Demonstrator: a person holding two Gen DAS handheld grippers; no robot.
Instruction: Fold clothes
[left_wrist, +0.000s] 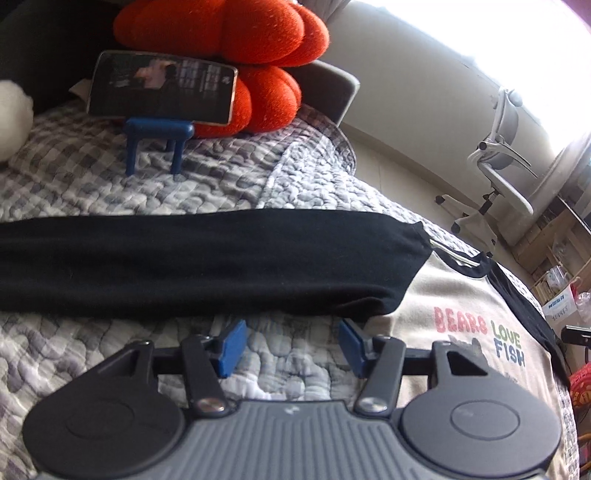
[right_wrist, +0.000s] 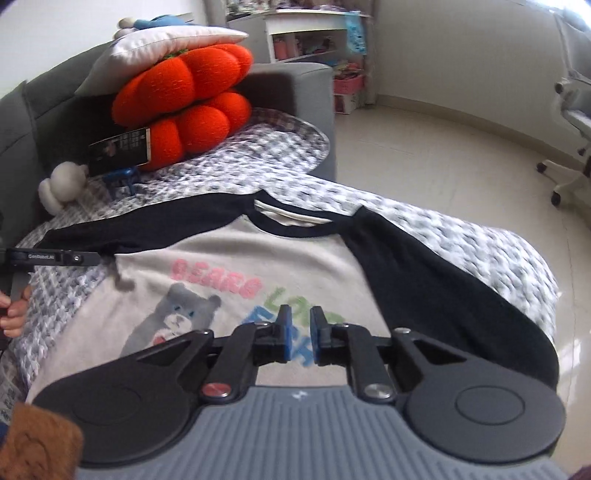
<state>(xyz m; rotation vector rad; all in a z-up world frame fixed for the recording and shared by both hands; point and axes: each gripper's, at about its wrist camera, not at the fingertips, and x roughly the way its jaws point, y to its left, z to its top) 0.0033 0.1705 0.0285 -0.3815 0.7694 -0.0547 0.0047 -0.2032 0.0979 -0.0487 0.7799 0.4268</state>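
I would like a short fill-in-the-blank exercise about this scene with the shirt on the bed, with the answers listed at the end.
1. The sleeves of the shirt are ____ in colour.
2. The animal printed on the shirt is a ____.
3. The phone leans against an ____ cushion.
4. The left tongs hold ____ between their pads.

Answers: black; bear; orange; nothing

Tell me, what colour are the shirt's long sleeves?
Black. The sleeves on the cream shirt show best in the right wrist view.
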